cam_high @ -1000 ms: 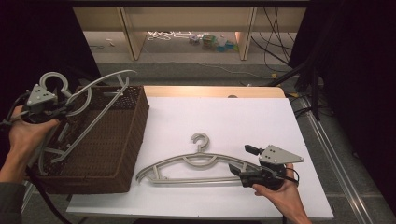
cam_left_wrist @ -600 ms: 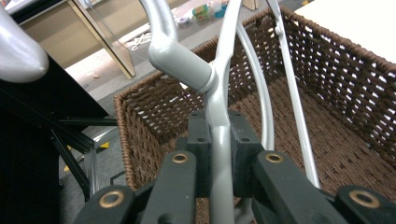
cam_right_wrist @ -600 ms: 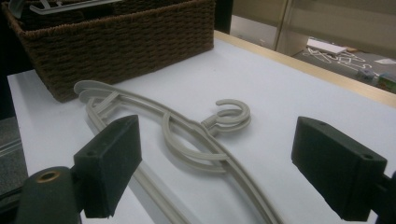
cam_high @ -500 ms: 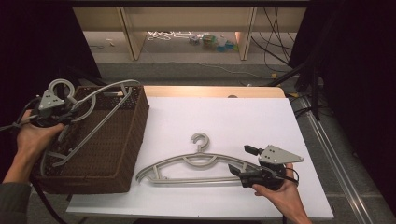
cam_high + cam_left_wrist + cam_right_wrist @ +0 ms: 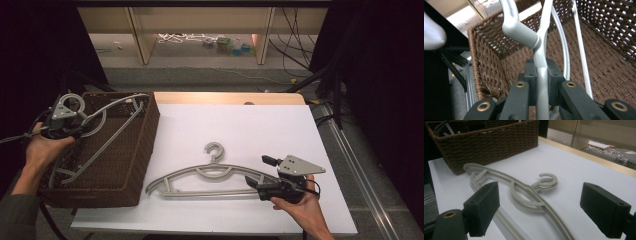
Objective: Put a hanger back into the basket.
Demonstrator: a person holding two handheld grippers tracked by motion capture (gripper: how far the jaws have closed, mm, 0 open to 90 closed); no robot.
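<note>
Your left tool (image 5: 64, 122) is clamped on the neck of a grey plastic hanger (image 5: 107, 131), pads pressed tight on either side of the smooth stem just below the hook, as the left gripper view shows. From that grip the hanger runs away from you and slants down into the brown woven basket (image 5: 142, 145); its long axis lies on a diagonal, one end resting low against the coarse weave, the other near the far rim. Your right tool (image 5: 267, 184) stands with its jaws wide apart, just beside the near end of a second hanger (image 5: 210, 175). This one lies flat on the white table (image 5: 260, 125), pale and ribbed, hook pointing away from you, its length stretching from the right tool toward the basket's side wall.
</note>
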